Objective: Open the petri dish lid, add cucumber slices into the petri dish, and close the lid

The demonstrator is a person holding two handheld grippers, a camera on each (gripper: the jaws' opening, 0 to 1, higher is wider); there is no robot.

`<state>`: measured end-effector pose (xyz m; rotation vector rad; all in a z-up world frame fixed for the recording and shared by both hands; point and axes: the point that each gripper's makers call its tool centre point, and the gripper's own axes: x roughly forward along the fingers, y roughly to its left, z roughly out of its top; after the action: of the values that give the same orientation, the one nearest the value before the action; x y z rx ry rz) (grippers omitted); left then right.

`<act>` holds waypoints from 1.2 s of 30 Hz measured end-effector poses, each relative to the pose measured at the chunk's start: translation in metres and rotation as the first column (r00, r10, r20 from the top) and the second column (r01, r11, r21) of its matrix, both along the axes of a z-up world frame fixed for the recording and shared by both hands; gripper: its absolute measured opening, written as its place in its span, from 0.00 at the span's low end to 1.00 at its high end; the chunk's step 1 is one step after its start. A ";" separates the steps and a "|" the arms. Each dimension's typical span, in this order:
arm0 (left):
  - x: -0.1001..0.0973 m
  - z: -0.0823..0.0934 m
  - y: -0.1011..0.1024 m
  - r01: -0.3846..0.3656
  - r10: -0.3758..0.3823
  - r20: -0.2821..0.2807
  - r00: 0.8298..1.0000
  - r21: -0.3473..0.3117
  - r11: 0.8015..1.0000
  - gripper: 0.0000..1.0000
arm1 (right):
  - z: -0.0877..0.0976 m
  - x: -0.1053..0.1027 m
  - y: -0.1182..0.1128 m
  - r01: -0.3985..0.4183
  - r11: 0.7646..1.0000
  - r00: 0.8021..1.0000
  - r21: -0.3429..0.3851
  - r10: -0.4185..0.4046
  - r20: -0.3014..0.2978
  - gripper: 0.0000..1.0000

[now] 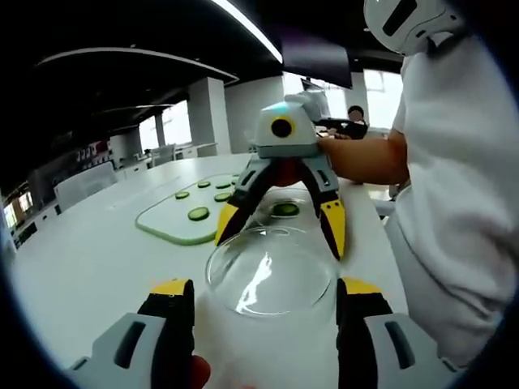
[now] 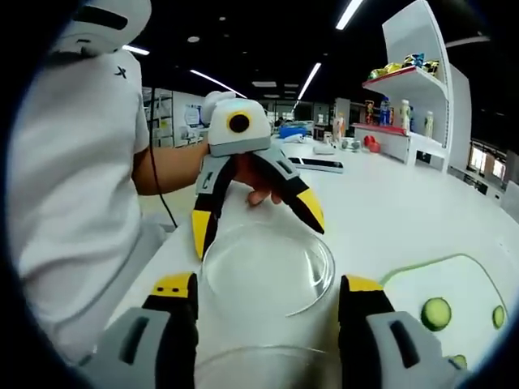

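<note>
My left gripper (image 1: 265, 288) has its jaws spread wide with the clear petri dish lid (image 1: 272, 271) between the tips. The rim sits close against both yellow pads, but I cannot tell whether they are pinching it or only bracketing it. In the right gripper view the lid looks tipped up on one side, which makes me think it is being carried, not lying flat.

My right gripper (image 2: 268, 285) is open and holds nothing. Low between its jaws, right at their base, shows a second glass rim, which I take to be the petri dish (image 2: 259, 361). From the left gripper view the same spot lies just beyond the lid, between the right gripper's splayed jaws, and a cucumber slice (image 1: 284, 209) seems to lie in it.

Further out, to the left of my left gripper, is the cutting board (image 1: 174, 223) with more slices (image 1: 198, 213) on it, well apart from the dish.

So the lid is off and at least one slice looks to be in — I judge I am either between slices or about to close. To close, the left gripper must bring the lid forward over the dish, level it, centre rim on rim and lower it gently. The right gripper should clear out of the way first, since its tips stand either side of the lid's path.
</note>
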<state>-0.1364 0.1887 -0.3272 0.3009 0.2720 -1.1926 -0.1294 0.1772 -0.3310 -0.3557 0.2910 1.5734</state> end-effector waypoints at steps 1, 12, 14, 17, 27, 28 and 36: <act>0.000 0.000 0.000 -0.001 0.001 -0.001 1.000 -0.001 1.000 0.69 | 0.000 0.000 0.000 0.001 1.000 1.000 0.000 -0.001 -0.001 0.72; -0.001 0.000 -0.004 0.005 -0.006 -0.025 1.000 -0.026 1.000 0.68 | -0.004 0.000 0.002 0.006 1.000 1.000 -0.011 -0.006 -0.008 0.72; 0.001 0.000 -0.004 0.000 -0.001 -0.025 1.000 -0.028 1.000 0.67 | -0.005 0.000 0.002 0.005 1.000 1.000 -0.015 -0.005 -0.009 0.72; 0.001 0.001 -0.005 -0.002 0.001 -0.026 1.000 -0.037 0.999 0.65 | -0.002 0.003 0.004 0.013 1.000 1.000 0.000 -0.013 -0.016 0.70; 0.001 0.000 -0.005 -0.001 -0.001 -0.037 0.999 -0.047 0.999 0.64 | -0.006 0.004 0.006 0.015 1.000 1.000 -0.011 -0.016 -0.024 0.68; 0.001 0.000 -0.005 -0.001 -0.001 -0.036 0.999 -0.047 0.999 0.63 | -0.006 0.004 0.006 0.015 1.000 1.000 -0.011 -0.016 -0.023 0.68; 0.001 0.000 -0.005 0.008 -0.009 -0.025 1.000 -0.052 0.999 0.63 | -0.006 0.003 0.005 0.006 1.000 1.000 -0.015 -0.006 -0.011 0.66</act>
<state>-0.1358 0.1832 -0.3270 0.2417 0.2613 -1.2108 -0.1261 0.1826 -0.3370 -0.3574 0.3118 1.5685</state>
